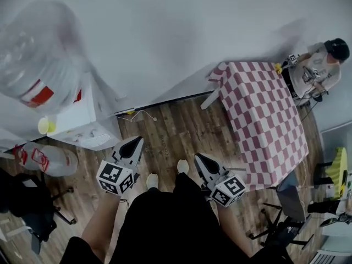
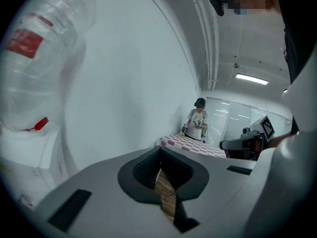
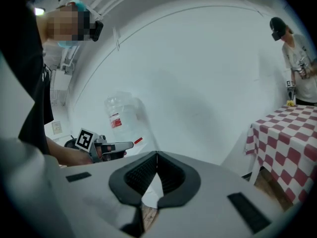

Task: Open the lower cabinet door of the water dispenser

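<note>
The white water dispenser [image 1: 82, 117] stands at the left against the wall, with a large clear bottle [image 1: 38, 59] on top. From above, its lower cabinet door is hidden under the tap ledge. My left gripper [image 1: 133, 143] is shut and empty, just right of the dispenser's front and apart from it. My right gripper [image 1: 200, 159] is also shut and empty, further right over the wooden floor. In the left gripper view the bottle [image 2: 39, 58] and dispenser body [image 2: 29, 157] fill the left side, beyond the closed jaws [image 2: 159, 151]. The right gripper view shows the bottle [image 3: 121, 115] behind the left gripper [image 3: 106, 147].
A second water bottle [image 1: 47, 159] lies on the floor beside the dispenser. A table with a red-and-white checked cloth [image 1: 264, 120] stands at the right, with a person [image 1: 316, 67] at its far end. A black chair [image 1: 33, 213] is at the lower left. A cable [image 1: 137, 114] runs along the wall.
</note>
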Available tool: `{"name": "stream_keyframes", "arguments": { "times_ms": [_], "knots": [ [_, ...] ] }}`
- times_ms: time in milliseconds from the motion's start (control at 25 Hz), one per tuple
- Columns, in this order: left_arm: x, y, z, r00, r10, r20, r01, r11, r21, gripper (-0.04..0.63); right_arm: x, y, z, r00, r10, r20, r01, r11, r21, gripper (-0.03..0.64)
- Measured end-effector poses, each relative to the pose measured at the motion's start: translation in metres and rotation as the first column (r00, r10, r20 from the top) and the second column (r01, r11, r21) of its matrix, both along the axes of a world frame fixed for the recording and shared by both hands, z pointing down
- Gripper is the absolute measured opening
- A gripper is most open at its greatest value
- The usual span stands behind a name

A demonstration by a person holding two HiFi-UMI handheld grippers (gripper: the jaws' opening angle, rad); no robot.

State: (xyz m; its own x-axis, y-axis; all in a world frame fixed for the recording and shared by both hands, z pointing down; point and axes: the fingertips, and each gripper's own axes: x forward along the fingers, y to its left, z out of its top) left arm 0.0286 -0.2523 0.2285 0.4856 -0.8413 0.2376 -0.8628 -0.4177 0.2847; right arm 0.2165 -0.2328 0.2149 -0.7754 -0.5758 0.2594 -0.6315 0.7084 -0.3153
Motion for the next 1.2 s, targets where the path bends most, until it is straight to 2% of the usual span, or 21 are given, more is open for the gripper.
{"name": "stream_keyframes", "arguments": {
  "times_ms": [80,160,320,400,520,600,840,960,1200],
  "knots": [
    [-0.022,0.005,0.0,0.997,-0.075,0.004,0.075,0.997,-0.006,0.014,-0.017,-0.013,0.004,0.998,-0.064,0.007,0.064,0.998,-0.009,0.021],
    [-0.05,0.014,-0.001,0.984,-0.177,0.012,0.178,0.984,-0.01,0.014,-0.041,-0.027,0.008,0.987,-0.158,0.013,0.158,0.987,-0.018,0.021],
    [-0.101,0.035,0.003,0.927,-0.373,0.04,0.374,0.927,-0.04,0.014,-0.096,-0.051,0.01,0.93,-0.365,0.038,0.366,0.93,-0.023,0.021],
    [-0.113,0.041,0.006,0.89,-0.455,0.033,0.456,0.888,-0.059,0.014,-0.116,-0.061,0.009,0.892,-0.451,0.043,0.452,0.892,-0.019,0.021],
    [-0.114,0.054,0.008,0.808,-0.589,-0.005,0.587,0.805,-0.088,0.014,-0.136,-0.076,0.007,0.811,-0.584,0.044,0.585,0.811,-0.011,0.021],
    [-0.106,0.059,0.011,0.761,-0.649,-0.002,0.645,0.757,-0.105,0.014,-0.144,-0.086,0.007,0.757,-0.652,0.047,0.653,0.757,-0.008,0.021],
    [-0.067,0.069,0.022,0.649,-0.761,0.029,0.756,0.64,-0.137,0.014,-0.14,-0.099,0.026,0.636,-0.77,0.046,0.772,0.634,-0.051,0.021],
    [-0.05,0.081,0.029,0.595,-0.802,0.058,0.799,0.582,-0.153,0.014,-0.137,-0.093,0.043,0.568,-0.822,0.05,0.822,0.562,-0.087,0.021],
    [-0.035,0.107,0.046,0.5,-0.863,0.073,0.858,0.483,-0.174,0.013,-0.148,-0.073,0.084,0.442,-0.897,0.019,0.89,0.435,-0.137,0.021]
  ]
}}
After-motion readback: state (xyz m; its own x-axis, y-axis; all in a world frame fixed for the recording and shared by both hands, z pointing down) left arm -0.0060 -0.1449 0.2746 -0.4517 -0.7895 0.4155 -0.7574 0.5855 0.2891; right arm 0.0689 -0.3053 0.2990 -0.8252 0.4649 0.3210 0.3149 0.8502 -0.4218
